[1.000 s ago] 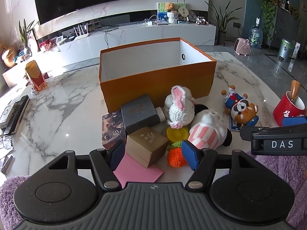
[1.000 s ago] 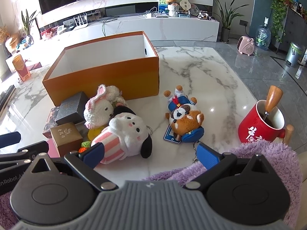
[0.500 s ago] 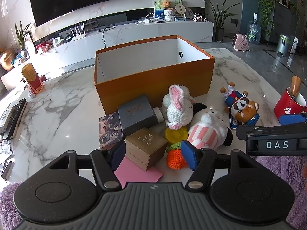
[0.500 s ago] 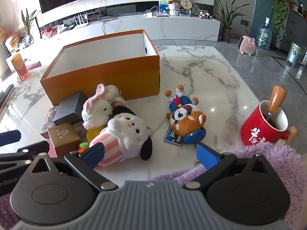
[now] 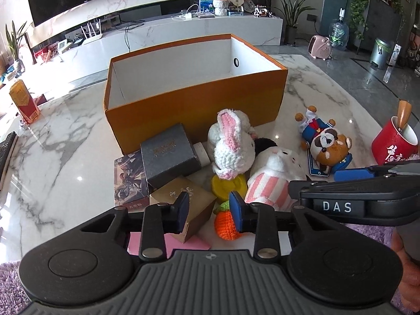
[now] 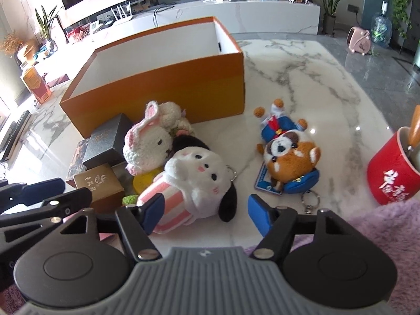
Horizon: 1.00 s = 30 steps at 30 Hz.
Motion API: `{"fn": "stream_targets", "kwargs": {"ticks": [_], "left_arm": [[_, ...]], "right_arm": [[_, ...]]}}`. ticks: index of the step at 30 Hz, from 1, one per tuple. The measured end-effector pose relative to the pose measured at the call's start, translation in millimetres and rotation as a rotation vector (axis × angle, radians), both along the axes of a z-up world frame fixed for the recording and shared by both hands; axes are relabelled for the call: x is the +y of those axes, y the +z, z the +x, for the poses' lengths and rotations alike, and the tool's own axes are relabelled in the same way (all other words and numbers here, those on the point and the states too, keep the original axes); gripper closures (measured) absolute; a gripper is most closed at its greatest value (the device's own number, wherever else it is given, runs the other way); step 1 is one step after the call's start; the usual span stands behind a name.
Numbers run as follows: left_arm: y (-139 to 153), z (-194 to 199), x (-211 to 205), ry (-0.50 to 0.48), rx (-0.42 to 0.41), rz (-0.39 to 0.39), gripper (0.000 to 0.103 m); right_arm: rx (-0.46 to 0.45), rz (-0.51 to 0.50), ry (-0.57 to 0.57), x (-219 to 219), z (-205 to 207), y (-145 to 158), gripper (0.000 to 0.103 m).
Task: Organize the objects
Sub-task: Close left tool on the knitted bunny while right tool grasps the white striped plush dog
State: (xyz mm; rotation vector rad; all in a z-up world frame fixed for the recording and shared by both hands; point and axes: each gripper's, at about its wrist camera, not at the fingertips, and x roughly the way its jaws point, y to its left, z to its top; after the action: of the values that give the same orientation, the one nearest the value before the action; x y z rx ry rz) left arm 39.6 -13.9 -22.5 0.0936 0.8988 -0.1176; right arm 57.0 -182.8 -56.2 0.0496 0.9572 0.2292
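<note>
On the white marble table (image 5: 65, 141), working left to right: a flat printed card box (image 5: 128, 181) lies under a dark grey square box (image 5: 168, 155), with a gold cardboard box (image 5: 189, 204) in front of both. My left gripper (image 5: 210, 211) has just been closing; its jaws now bracket the near right corner of the gold box, and I cannot tell whether the pads press it. An orange crocheted carrot (image 5: 224, 225) sits just beside my right-hand pad. Behind stands the open orange cardboard box (image 5: 194, 99), empty inside. A white crocheted rabbit (image 6: 149, 144) leans against a white plush dog in pink stripes (image 6: 194, 181). My right gripper (image 6: 204, 214) has also just been closing and straddles that dog's lower half, pads not clearly pressing. Further right lie a brown raccoon plush keychain (image 6: 288, 157) and a red ceramic mug (image 6: 388, 173).
</note>
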Motion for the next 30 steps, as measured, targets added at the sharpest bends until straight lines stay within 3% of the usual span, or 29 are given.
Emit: {"fn": "stream_targets", "kwargs": {"ticks": [9,13,19,27,30], "left_arm": [[-9,19,6,0.009,0.038,0.021,0.069],[-10,27,9,0.015,0.043,0.039,0.069],[-15,36,13,0.019,0.061,0.052,0.069],[-18,43,15,0.01,0.077,0.048,0.068],[-16,46,14,-0.007,0.075,0.028,0.064]], "right_arm": [[0.08,0.032,0.004,18,22,-13,0.031],[0.105,0.024,-0.018,22,33,-18,0.022],[0.166,0.032,-0.021,28,46,-33,0.018],[0.173,-0.077,-0.023,33,55,-51,0.022],[0.171,-0.053,-0.029,25,55,-50,0.026]]}}
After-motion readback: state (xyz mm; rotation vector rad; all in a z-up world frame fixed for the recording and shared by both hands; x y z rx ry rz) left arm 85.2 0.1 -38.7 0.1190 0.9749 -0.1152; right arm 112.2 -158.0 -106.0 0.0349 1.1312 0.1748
